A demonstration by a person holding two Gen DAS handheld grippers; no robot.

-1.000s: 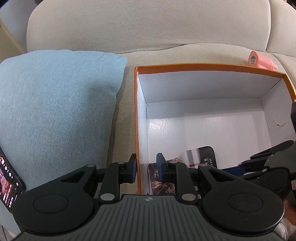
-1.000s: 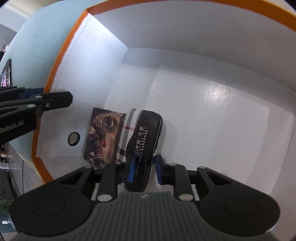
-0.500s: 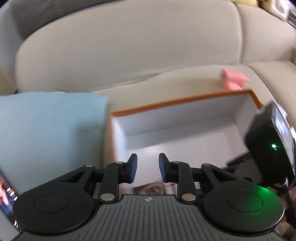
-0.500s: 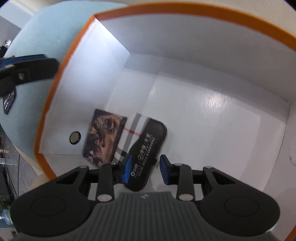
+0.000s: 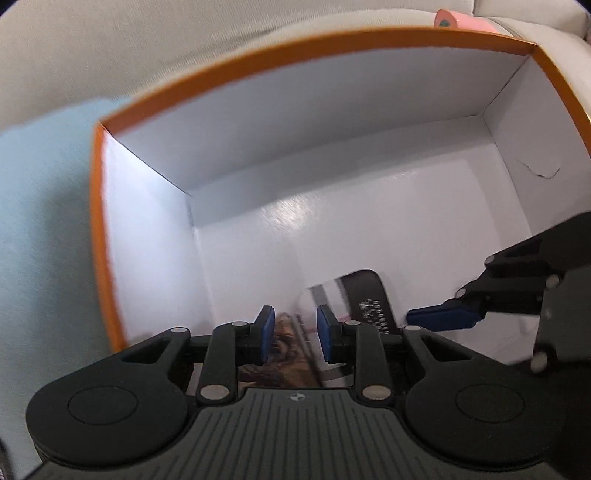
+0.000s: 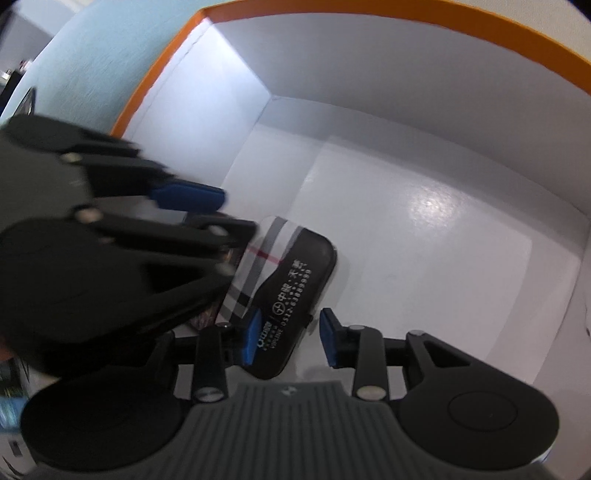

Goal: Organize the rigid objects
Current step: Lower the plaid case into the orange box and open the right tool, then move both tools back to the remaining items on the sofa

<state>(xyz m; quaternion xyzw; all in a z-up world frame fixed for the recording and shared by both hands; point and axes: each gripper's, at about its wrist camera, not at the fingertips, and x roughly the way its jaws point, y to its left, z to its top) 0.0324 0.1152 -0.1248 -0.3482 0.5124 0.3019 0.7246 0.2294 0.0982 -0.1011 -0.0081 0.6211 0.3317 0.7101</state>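
Presently, the black case (image 6: 295, 295) with white printed characters is lying flat on the white floor of the orange-rimmed box (image 6: 369, 11), near the box's left inner wall as the right wrist view shows it. It is resting partly on a plaid-patterned flat item (image 6: 255, 266), which in turn is sitting just beside a picture card (image 5: 280, 354) with dark artwork. The right gripper (image 6: 290, 338) is hanging over the near end of the case with its blue pads (image 6: 253, 339) parted; the case end is sitting between them, the left pad close against its edge and the right pad standing clear, so nothing is being clamped. The left gripper (image 5: 293, 334) is pointing down into the same box, above the picture card and the plaid item, its blue pads (image 5: 266, 332) standing a short way apart with nothing between them. In the right wrist view the left gripper's black frame is blurred and is covering most of the card. Outside the box, a light blue cushion (image 5: 44, 206) is lying against its left wall, a beige sofa (image 5: 147, 40) is carrying both, and a pink object (image 5: 458, 20) is showing just beyond the far rim.
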